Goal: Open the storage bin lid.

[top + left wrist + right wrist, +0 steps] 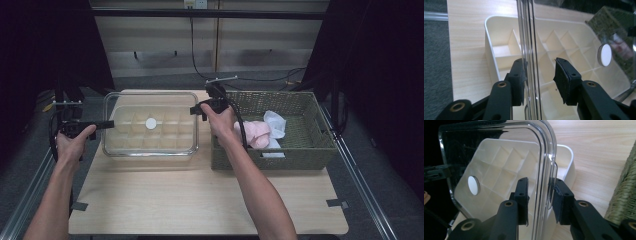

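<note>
Both my grippers, left (539, 77) and right (540, 198), straddle opposite rims of the clear lid (150, 102), jaws spread, not pinching.

Both forearms reach forward, the left gripper (107, 123) and right gripper (192, 110) pointing inward toward each other, jaws partly apart.

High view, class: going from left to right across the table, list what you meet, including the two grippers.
Left gripper → clear lid over the cream compartment tray → right gripper → woven basket holding pink and white cloths.
</note>
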Motion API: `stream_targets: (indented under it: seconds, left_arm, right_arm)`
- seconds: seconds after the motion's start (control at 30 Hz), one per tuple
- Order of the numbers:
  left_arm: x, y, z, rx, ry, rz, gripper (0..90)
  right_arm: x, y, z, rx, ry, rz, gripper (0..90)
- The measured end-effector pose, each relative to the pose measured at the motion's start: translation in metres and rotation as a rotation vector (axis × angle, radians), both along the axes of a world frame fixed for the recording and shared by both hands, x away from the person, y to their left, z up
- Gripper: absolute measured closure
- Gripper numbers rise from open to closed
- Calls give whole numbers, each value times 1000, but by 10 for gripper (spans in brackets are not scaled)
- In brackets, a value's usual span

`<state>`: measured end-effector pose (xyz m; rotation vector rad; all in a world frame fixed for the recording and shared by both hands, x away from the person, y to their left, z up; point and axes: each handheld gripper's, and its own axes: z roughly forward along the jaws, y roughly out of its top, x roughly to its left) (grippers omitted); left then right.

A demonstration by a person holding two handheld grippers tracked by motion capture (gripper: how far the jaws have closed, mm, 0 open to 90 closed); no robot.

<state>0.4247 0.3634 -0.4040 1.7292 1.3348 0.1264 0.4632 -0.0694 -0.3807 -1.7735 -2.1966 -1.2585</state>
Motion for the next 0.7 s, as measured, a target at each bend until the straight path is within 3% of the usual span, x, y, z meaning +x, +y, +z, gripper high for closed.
stream_targets:
  seconds: [0.17,0.37,0.7]
  left_arm:
    - [-6,2,3,35,-7,-26,629]
    - [-11,3,6,17,-27,-10,639]
    - [-22,5,11,24,-44,-26,660]
  right_arm:
    - [-7,-3,4,40,-10,13,711]
    - [-13,-3,10,45,-22,25,708]
    - [-23,-6,11,58,-23,49,701]
